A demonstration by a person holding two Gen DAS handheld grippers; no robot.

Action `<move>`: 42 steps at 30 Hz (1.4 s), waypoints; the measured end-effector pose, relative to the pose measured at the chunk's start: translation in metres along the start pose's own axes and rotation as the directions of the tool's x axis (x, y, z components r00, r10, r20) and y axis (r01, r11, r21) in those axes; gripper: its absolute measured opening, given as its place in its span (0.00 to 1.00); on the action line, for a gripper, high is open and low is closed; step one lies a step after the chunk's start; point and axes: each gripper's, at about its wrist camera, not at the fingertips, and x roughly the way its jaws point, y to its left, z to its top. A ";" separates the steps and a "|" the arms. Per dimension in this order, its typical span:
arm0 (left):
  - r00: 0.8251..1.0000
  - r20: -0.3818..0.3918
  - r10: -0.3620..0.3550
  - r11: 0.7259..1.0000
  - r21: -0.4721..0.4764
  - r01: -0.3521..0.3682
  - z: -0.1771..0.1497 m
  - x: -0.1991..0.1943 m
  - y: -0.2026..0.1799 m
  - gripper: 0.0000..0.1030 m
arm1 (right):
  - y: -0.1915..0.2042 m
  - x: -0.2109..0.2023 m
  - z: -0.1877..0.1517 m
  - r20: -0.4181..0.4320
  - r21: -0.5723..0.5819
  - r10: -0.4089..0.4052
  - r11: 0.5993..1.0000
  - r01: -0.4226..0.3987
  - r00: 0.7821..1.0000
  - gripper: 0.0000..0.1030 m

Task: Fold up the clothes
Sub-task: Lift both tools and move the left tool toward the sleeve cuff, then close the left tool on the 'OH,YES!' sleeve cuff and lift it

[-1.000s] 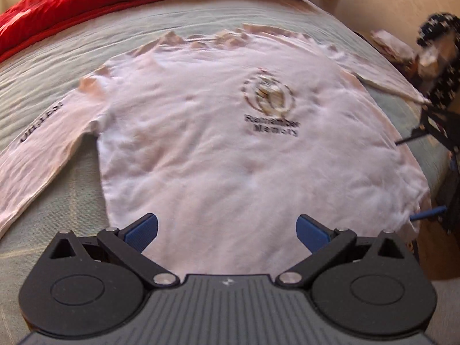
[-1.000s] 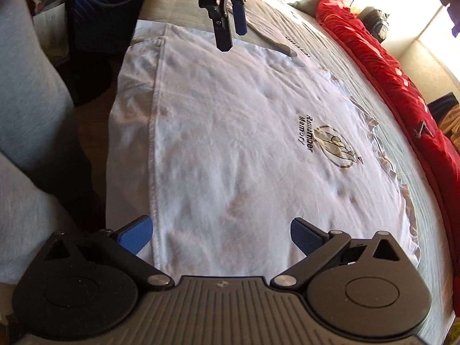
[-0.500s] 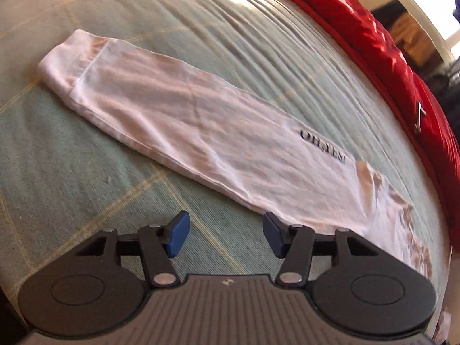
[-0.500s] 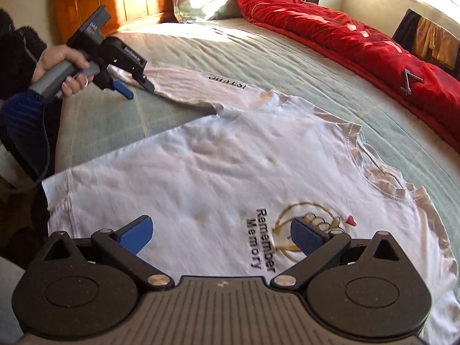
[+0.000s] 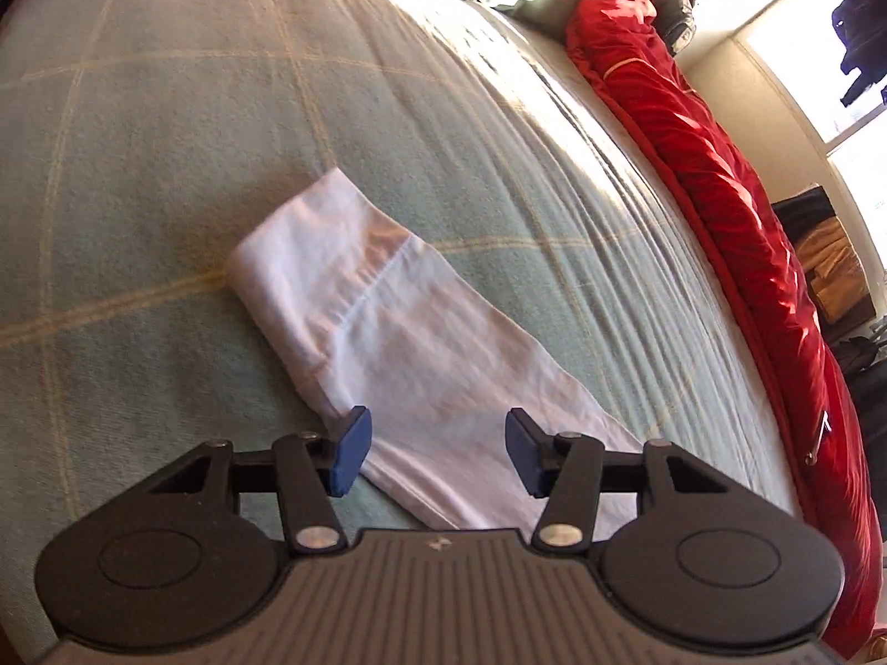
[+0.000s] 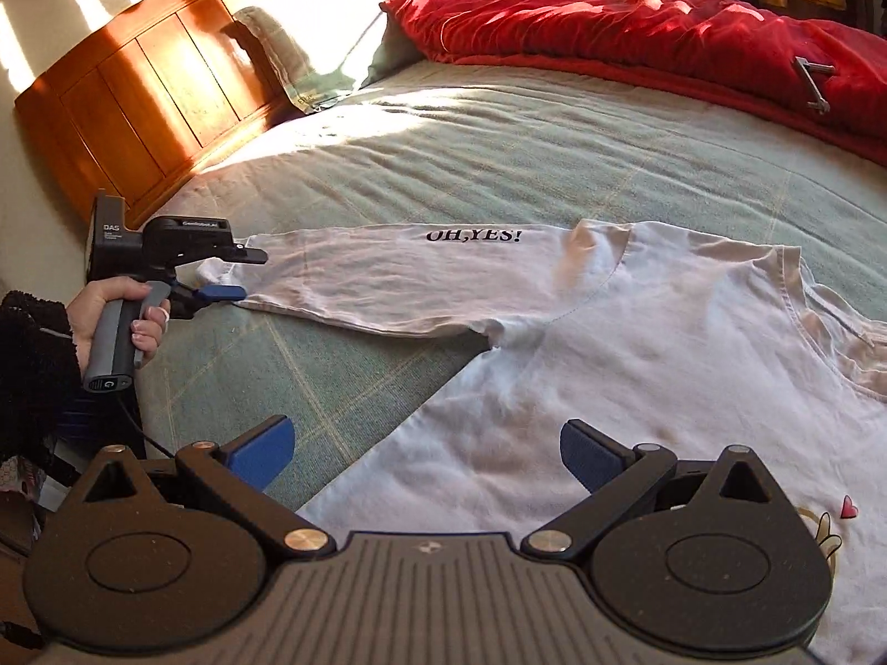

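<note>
A white long-sleeved shirt (image 6: 637, 343) lies flat on the green bedcover (image 6: 499, 166), print side up. Its sleeve (image 6: 388, 277), lettered "OH,YES!", stretches out to the left. In the left wrist view the sleeve's cuff end (image 5: 399, 332) lies under and ahead of my left gripper (image 5: 435, 443). Its jaws stand half apart, with cloth between the blue pads but not pinched. In the right wrist view the left gripper (image 6: 238, 274) sits at the cuff, held by a hand (image 6: 111, 321). My right gripper (image 6: 427, 443) hangs open over the shirt's side edge below the armpit, holding nothing.
A red quilt (image 6: 637, 22) is bunched along the far side of the bed, also seen as the red quilt (image 5: 693, 166) at the right. A wooden headboard (image 6: 138, 94) and a pillow (image 6: 316, 39) stand at the far left. Bare bedcover (image 5: 166, 138) surrounds the cuff.
The left gripper has swung from over the shirt's body out along the sleeve to the cuff, and its jaws have narrowed. The right gripper has rolled and moved towards the armpit.
</note>
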 end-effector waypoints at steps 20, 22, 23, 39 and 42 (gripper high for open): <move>0.992 0.127 -0.026 0.959 -0.277 0.061 0.031 -0.031 0.056 0.46 | 0.018 0.031 0.025 -0.115 -0.067 -0.023 0.998 0.015 0.993 1.00; 0.993 0.103 -0.056 0.933 -0.348 0.089 0.021 -0.023 0.067 0.46 | 0.018 0.033 0.026 -0.126 -0.065 -0.024 0.998 0.016 0.992 1.00; 0.993 0.100 -0.064 0.925 -0.369 0.096 0.017 -0.017 0.071 0.46 | 0.018 0.034 0.026 -0.131 -0.062 -0.021 0.998 0.013 0.991 1.00; 0.963 0.186 -0.197 0.899 -0.358 0.253 0.026 0.016 0.093 0.49 | 0.032 0.053 0.033 -0.164 -0.098 -0.003 0.995 -0.013 0.986 1.00; 0.955 0.182 -0.233 0.894 -0.346 0.284 0.018 0.011 0.095 0.49 | 0.036 0.055 0.032 -0.172 -0.101 0.005 0.995 -0.023 0.985 1.00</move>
